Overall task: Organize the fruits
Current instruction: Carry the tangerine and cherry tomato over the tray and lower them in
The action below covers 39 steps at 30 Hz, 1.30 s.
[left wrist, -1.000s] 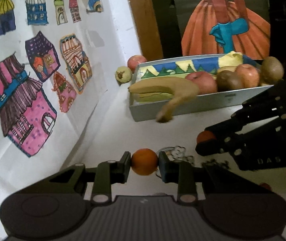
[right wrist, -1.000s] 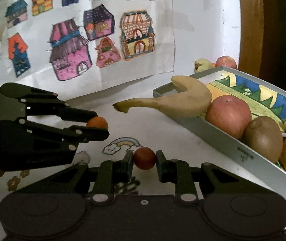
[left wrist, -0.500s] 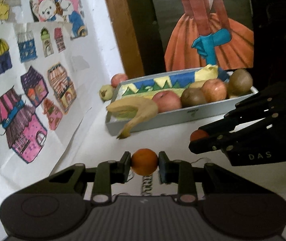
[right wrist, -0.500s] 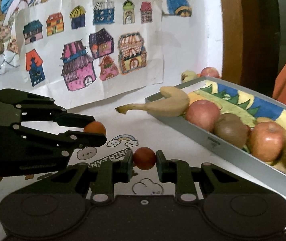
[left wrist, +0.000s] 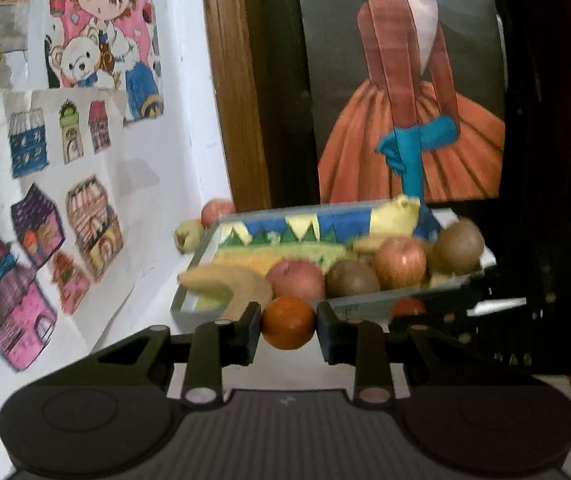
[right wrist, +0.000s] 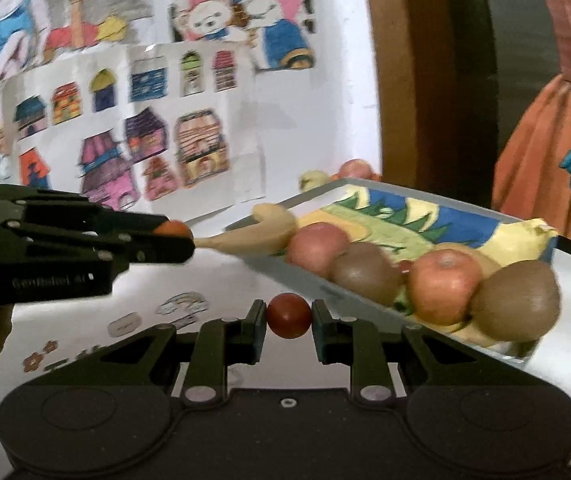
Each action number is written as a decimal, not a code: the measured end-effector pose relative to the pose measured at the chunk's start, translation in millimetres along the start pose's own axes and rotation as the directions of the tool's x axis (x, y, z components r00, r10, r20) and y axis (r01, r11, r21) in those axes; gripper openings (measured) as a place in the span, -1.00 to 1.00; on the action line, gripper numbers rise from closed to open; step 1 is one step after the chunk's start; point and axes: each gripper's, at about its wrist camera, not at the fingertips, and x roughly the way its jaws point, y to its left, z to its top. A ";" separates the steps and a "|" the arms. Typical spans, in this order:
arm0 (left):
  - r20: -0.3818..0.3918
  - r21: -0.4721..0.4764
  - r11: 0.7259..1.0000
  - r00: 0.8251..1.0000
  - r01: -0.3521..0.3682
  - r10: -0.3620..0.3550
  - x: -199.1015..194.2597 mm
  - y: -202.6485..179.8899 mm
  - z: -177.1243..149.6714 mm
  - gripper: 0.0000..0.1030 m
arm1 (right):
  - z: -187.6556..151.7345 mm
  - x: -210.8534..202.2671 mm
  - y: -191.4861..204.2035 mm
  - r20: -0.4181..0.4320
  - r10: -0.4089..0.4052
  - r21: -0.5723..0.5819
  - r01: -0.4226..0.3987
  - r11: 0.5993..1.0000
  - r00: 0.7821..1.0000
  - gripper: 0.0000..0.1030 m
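Here, left gripper point(left wrist: 288, 322) pinches orange point(left wrist: 288, 323), level before tray point(left wrist: 357, 303).

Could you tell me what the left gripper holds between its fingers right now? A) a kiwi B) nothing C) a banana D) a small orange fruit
D: the left gripper is shut on a small orange fruit, while the banana and kiwis lie in the tray.

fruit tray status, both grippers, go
Left gripper shut on orange fruit. Right gripper shut on small red fruit. Both short of the tray. Banana overhangs its near corner.
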 end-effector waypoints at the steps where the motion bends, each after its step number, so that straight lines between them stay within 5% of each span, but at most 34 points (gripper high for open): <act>1: 0.017 -0.009 1.000 1.000 -0.003 0.004 4.8 -1.6 2.5 -0.36 | 0.6 1.2 -5.3 0.007 -0.016 0.002 0.016 1.000 1.000 -0.50; 15: 0.109 -0.123 0.991 0.994 0.043 -0.030 89.4 -17.3 4.4 -0.36 | 9.9 12.2 -88.0 0.098 -0.214 0.077 0.207 0.975 0.972 -0.50; 39: 0.104 -0.064 0.993 0.990 0.102 -0.095 141.4 -57.2 14.2 -0.35 | 21.7 32.0 -121.4 0.079 -0.242 0.091 0.235 0.968 0.967 -0.47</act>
